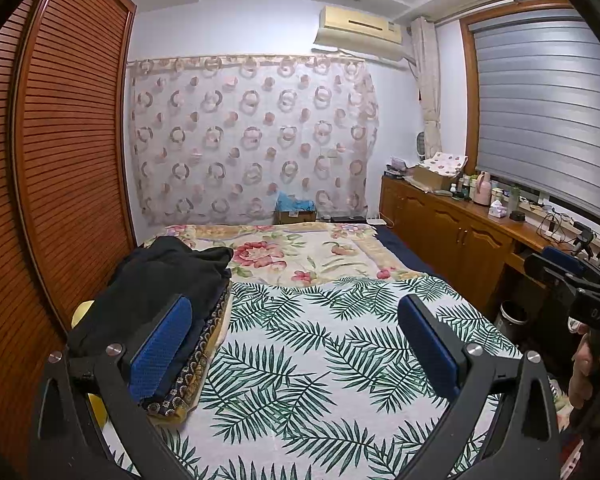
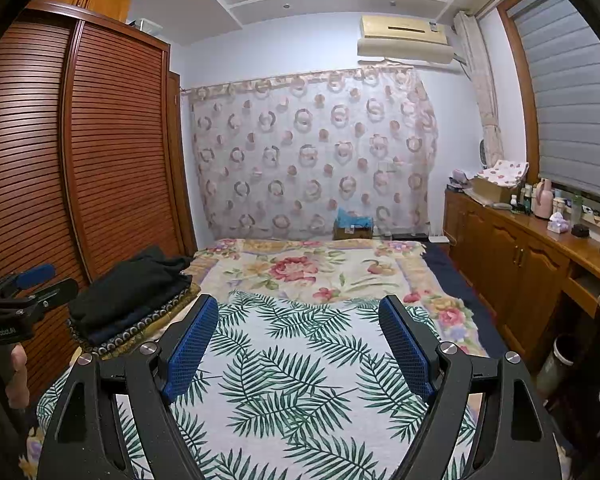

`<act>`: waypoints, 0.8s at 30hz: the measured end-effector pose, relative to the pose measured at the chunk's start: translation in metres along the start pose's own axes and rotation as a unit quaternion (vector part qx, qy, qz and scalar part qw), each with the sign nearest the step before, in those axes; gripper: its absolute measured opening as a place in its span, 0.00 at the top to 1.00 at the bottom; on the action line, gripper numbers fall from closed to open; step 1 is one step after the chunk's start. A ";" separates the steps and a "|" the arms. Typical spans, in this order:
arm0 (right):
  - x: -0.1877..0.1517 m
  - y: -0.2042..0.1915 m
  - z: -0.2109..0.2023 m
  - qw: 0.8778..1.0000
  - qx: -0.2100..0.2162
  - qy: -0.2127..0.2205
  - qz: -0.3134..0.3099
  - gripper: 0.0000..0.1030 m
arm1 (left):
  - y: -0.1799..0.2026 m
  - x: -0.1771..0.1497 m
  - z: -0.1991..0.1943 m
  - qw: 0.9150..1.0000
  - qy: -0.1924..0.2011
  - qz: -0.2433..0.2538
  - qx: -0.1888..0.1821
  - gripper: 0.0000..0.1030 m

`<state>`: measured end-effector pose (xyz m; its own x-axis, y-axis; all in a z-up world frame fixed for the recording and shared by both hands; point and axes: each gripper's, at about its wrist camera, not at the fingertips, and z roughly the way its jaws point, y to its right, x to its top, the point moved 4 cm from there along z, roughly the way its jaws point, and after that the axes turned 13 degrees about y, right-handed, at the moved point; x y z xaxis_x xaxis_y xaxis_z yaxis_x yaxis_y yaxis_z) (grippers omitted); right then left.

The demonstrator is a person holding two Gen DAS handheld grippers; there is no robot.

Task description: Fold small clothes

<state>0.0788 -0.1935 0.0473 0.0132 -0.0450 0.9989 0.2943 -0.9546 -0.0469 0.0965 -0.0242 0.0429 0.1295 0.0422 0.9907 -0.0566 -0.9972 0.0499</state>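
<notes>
Both my left gripper (image 1: 296,344) and right gripper (image 2: 298,344) hold jaws wide, empty, over the bed (image 2: 300,380); folded clothes (image 2: 128,304) stacked mid-left; next I'd fetch another garment

A home bedroom: bed (image 2: 300,360) with leaf-print cover, louvred wardrobe (image 2: 100,140), probably a wall air conditioner (image 2: 404,36).
</notes>
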 end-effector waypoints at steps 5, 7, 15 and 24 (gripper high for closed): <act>0.000 0.001 0.000 1.000 -0.001 0.001 -0.001 0.18 | -0.003 0.000 -0.003 1.000 0.004 -0.004 0.001 0.00; 0.001 0.003 0.000 1.000 -0.001 0.001 -0.001 0.18 | -0.004 0.001 -0.004 1.000 0.004 -0.004 0.004 0.00; 0.001 0.005 0.000 1.000 0.000 0.002 -0.002 0.18 | -0.004 0.001 -0.004 1.000 0.004 -0.004 0.003 0.00; 0.002 0.007 0.001 1.000 0.000 0.002 -0.001 0.18 | -0.003 0.000 -0.004 1.000 0.004 -0.004 0.003 0.00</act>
<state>0.0820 -0.2002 0.0489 0.0089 -0.0433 0.9990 0.2946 -0.9546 -0.0440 0.0928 -0.0208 0.0437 0.1211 0.0498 0.9914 -0.0497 -0.9972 0.0562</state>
